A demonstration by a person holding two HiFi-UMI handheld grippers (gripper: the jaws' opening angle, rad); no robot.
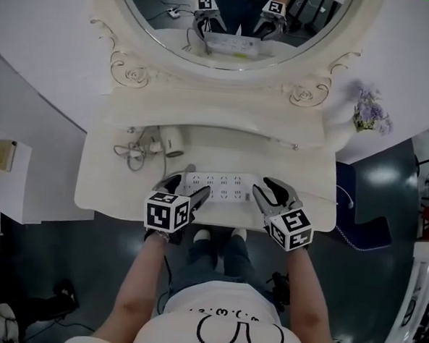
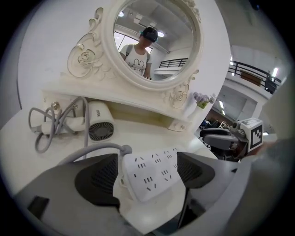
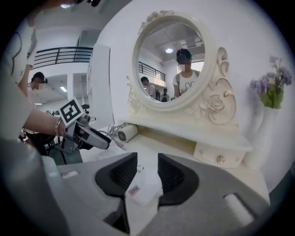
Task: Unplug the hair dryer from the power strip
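Observation:
The white power strip (image 1: 221,187) lies across the front of the cream vanity top (image 1: 97,189), and no plug shows in its sockets. The white hair dryer (image 1: 171,140) lies behind it at the left, its grey cord (image 1: 132,153) coiled beside it. My left gripper (image 1: 188,194) straddles the strip's left end (image 2: 147,177) with its jaws wide open; the strip's grey cable (image 2: 92,150) leaves there. At the opposite end, my right gripper (image 1: 267,196) has the strip (image 3: 144,184) filling the narrow gap between its pads.
A round mirror (image 1: 231,23) in a carved frame stands behind a raised shelf (image 1: 218,116). A small drawer with a knob (image 3: 220,159) sits under the shelf at the right. A vase of purple flowers (image 1: 367,111) stands at the far right. Dark floor lies beyond the table's front edge.

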